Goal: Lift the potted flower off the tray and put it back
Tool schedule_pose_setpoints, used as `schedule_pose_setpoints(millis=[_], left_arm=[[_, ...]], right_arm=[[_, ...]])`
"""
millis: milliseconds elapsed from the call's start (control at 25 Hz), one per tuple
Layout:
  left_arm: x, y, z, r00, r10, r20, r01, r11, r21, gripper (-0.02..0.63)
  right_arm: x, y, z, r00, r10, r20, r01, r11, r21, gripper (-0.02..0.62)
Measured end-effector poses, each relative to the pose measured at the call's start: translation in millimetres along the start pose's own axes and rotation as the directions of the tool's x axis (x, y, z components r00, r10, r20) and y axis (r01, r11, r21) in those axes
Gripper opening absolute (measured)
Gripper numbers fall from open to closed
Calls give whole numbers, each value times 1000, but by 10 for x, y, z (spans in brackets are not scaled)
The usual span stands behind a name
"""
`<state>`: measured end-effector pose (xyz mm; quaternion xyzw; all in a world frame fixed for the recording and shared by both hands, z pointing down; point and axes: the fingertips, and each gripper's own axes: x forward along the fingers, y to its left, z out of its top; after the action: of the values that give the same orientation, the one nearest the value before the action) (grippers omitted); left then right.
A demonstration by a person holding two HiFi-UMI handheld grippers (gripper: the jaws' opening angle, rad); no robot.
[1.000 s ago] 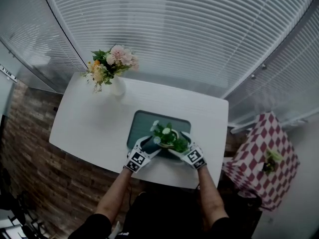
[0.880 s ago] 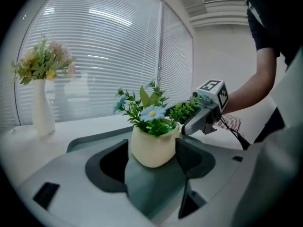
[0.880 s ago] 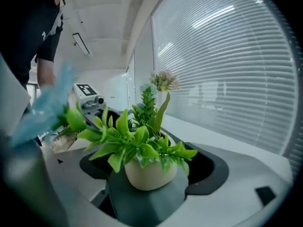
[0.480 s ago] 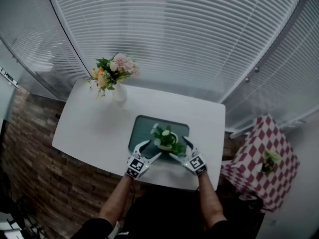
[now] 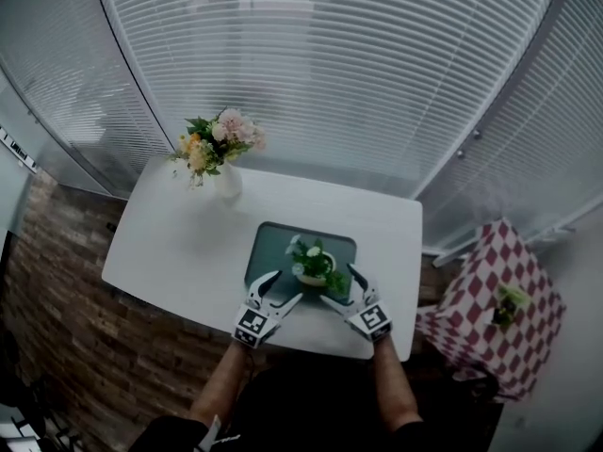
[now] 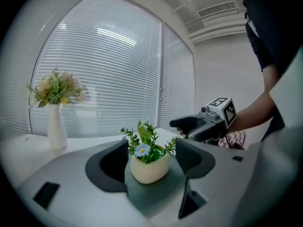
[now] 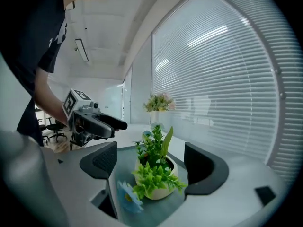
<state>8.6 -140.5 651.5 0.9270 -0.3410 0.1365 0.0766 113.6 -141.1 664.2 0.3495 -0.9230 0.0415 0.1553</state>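
Observation:
A small cream pot of green leaves and blue and white flowers [image 5: 312, 265] [image 6: 149, 164] [image 7: 155, 178] stands upright on a dark grey-green tray [image 5: 273, 248] [image 6: 151, 197] [image 7: 125, 169] near the front of a white table [image 5: 179, 243]. My left gripper [image 5: 280, 290] [image 6: 150, 157] is open just left of the pot, not touching it. My right gripper [image 5: 338, 285] [image 7: 150, 162] is open just right of it. In each gripper view the pot sits framed between the jaws with a gap on both sides.
A white vase of pink and yellow flowers [image 5: 219, 153] [image 6: 56, 112] [image 7: 159, 105] stands at the table's far left corner. Window blinds [image 5: 311, 73] run behind the table. A red-and-white checked cloth [image 5: 495, 299] covers a small stand at the right, and a brick wall [image 5: 57, 290] lies at the left.
Both grippers have drawn back from the pot toward the table's front edge and now stand apart from it. The pot rests on the tray.

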Motion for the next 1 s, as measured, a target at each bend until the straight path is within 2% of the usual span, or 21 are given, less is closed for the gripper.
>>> schedule_pose_setpoints(millis=[240,400,560,720,880,1000], left_arm=[[-96,-1,86,1000,8,23,-8,1000,-3,301],[-168,5,185,999,10,45,-9,1000,-5,301],[-245,44,350,995,21,98,-22,1000,7,301],[-378,69,365,995,31,94,-35,998,48,301],[-398,75,433,992,35,118,-39,999,35,301],[-448,60,554,991,33,130,-40,998,52,301]], right_arm=[[-124,148,261,1000,-7,29,9,999,-39,417],[-156,235,293,1000,-13,25,13,1000,-10,417],[-231,204,470,996,-42,76,45,998,-35,417],[-303,246,493,993,-59,104,59,998,-2,417],[-407,174,583,988,-92,128,92,996,7,417],[-456,136,511,990,-115,85,115,993,3,417]])
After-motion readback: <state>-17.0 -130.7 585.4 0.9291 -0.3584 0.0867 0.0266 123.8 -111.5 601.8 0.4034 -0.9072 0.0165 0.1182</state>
